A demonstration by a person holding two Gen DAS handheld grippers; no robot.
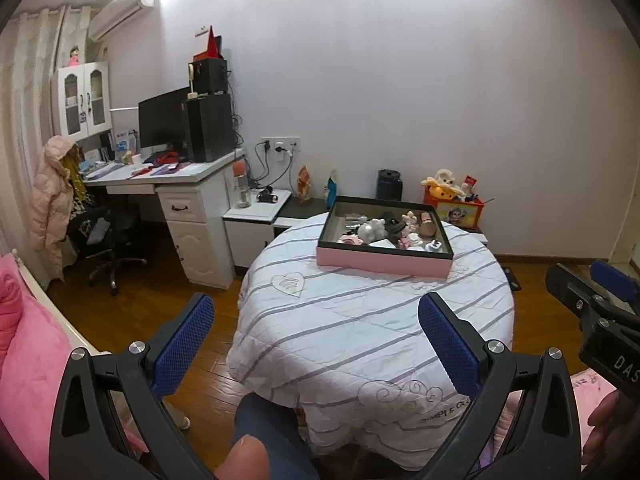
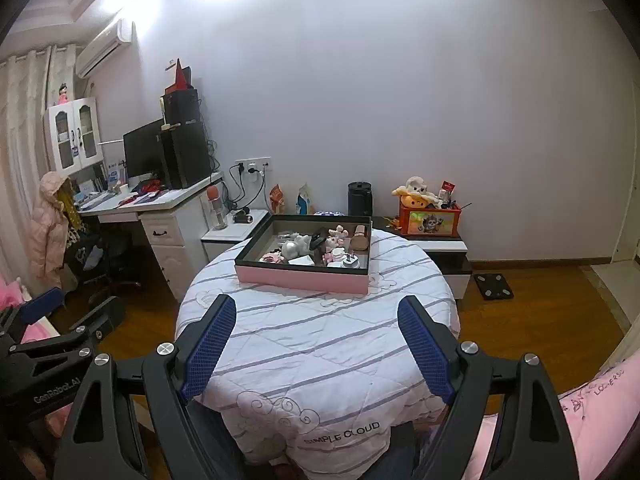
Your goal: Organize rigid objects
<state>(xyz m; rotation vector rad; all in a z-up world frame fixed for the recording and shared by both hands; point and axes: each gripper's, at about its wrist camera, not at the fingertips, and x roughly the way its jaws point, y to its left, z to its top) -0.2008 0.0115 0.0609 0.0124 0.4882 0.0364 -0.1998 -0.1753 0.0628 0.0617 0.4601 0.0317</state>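
While it lies flat, pink tray (image 2: 302,282) runs left-right.

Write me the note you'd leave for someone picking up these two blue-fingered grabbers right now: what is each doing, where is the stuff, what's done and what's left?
Left gripper: open, empty, held short of the round table.
Right gripper: open, empty, over the table's near edge.
Things: small rigid items, among them a white figurine and a plug adapter, lie jumbled in the pink tray at the table's far side.
Done: nothing visibly sorted; the quilted cloth in front of the tray is bare.
Left: reach the tray and, probably, sort the pieces one at a time.
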